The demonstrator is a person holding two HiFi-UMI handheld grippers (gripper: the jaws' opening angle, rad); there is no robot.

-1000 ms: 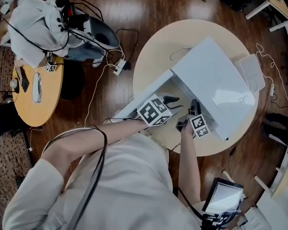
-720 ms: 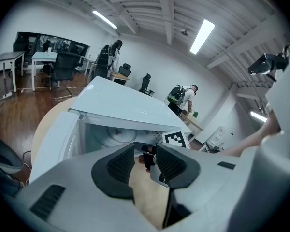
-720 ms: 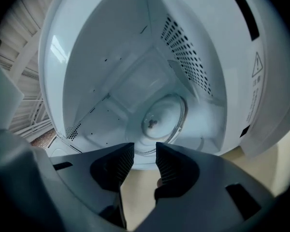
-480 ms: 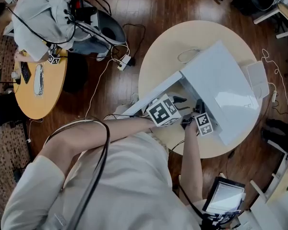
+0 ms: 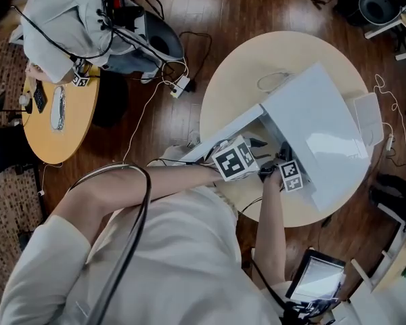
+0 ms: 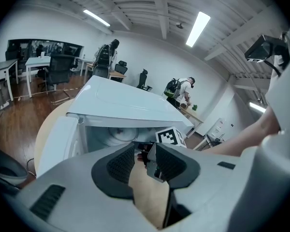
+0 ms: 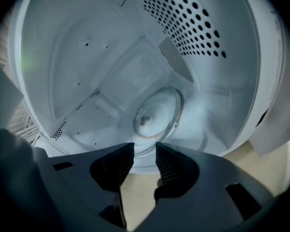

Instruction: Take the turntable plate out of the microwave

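So on the round table [image 5: 220, 87] one white microwave [image 5: 318, 124] is parked, and its single door [image 5: 223, 133] is swung wide open toward the person. Step-wise this is judged to be the reach-in part: nothing is grabbed yet, and both tools are lined up at the open front. Two grippers are counted, one per hand. The left gripper [image 6: 145, 151] is held just outside the mouth with its tongs parted at a moderate gap. Nothing is pinched there; only bare table and the other tool are seen through the gap. The right gripper [image 7: 145, 154] is pointed straight into the cavity, tongs likewise set apart and empty, tips just short of the plate's near rim. Exactly one turntable plate [image 7: 157, 112] is spotted, a clear glass disc seated on the cavity floor over its hub, not yet lifted and touched by nothing. For the next move, the right tongs probably need to be eased onto the near rim, with one pad slipped under the glass and one on top, then closed. The plate likely has to be tipped up off the hub before being drawn out past the door. Glass is slick, so a firm bite is probably called for, maybe with the left tool brought in for support.
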